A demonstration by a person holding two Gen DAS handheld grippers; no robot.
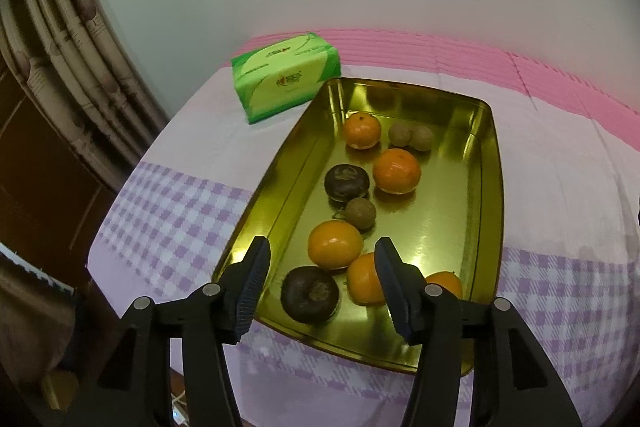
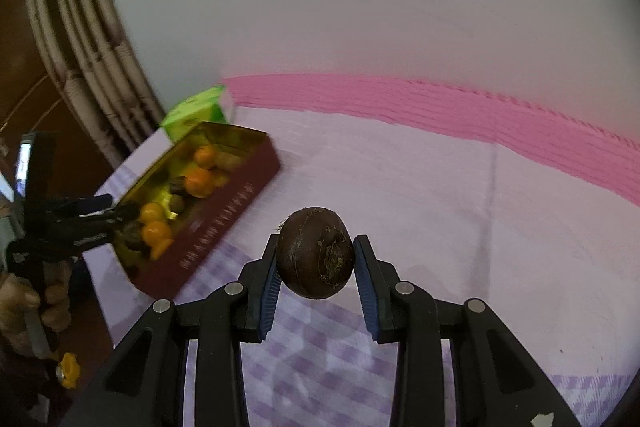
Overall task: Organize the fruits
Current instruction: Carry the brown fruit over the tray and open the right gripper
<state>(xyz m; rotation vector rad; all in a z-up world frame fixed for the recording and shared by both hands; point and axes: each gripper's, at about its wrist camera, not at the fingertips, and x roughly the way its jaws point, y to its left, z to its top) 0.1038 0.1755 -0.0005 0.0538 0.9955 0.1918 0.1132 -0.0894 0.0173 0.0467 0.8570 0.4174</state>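
Dark fruit pinched in the right tongs, the rest in the gold tin.

A soft cloth, lilac checks giving way to pink stripes, covers the table. At centre frame sits a shiny, rounded-corner metal tin holding smooth oranges, dull dark round fruits and small rough brown ones. A glossy green tissue pack lies at its upper left. The left tongs gape empty over the near end; the right tongs clamp a scuffed dark ball of fruit.
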